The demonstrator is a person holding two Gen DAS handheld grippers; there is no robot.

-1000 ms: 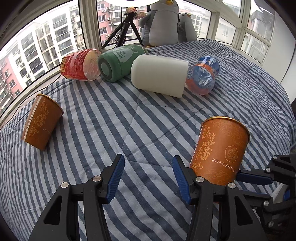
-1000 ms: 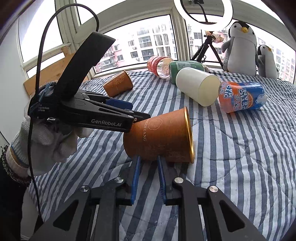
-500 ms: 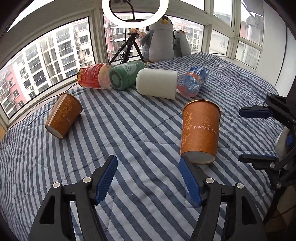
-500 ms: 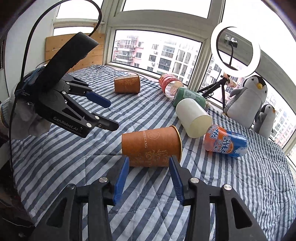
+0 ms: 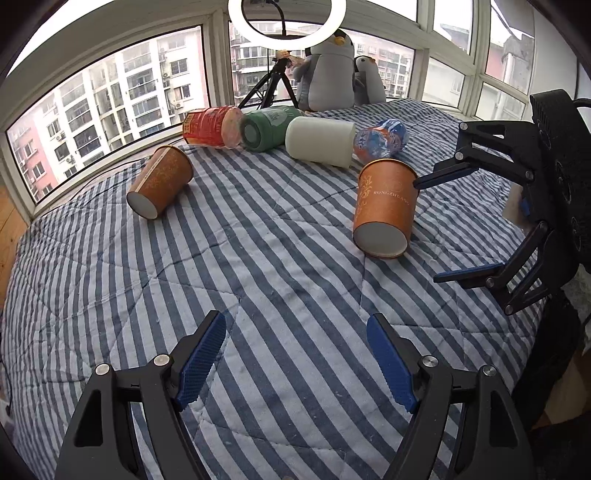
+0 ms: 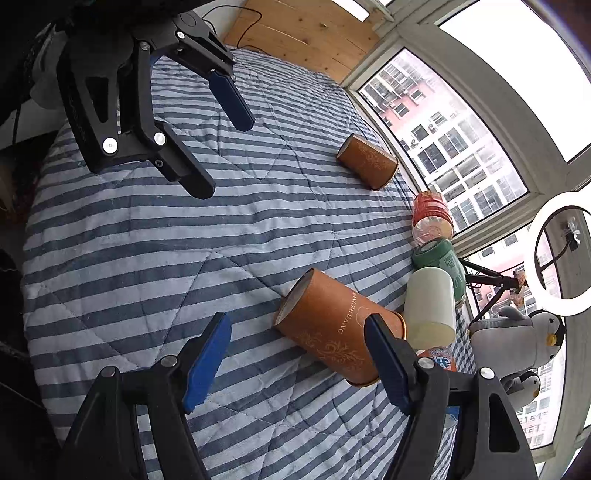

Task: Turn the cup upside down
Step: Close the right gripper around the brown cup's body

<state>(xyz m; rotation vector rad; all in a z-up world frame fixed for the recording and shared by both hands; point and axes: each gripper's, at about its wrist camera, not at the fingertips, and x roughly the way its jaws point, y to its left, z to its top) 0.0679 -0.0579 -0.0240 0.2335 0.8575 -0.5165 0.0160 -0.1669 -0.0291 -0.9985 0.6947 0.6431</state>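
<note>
An orange paper cup (image 5: 384, 206) with gold print lies on its side on the striped quilt, its white base toward the left wrist camera; it also shows in the right wrist view (image 6: 336, 326). My right gripper (image 6: 297, 360) is open, its jaws apart, close in front of the cup but not touching it; it shows at the right in the left wrist view (image 5: 439, 229). My left gripper (image 5: 297, 363) is open and empty, well back from the cup; it shows at the top left of the right wrist view (image 6: 218, 147).
A second orange cup (image 5: 160, 181) lies on its side at the left. A red can (image 5: 210, 125), green can (image 5: 269, 127), white cylinder (image 5: 319, 142) and blue-orange can (image 5: 380, 138) lie in a row behind. Plush penguins (image 5: 328, 70) and a ring light (image 5: 286, 16) stand by the windows.
My right gripper let go of the orange cup and opened wide; the cup now lies free on the quilt. Both grippers pulled back from it.
</note>
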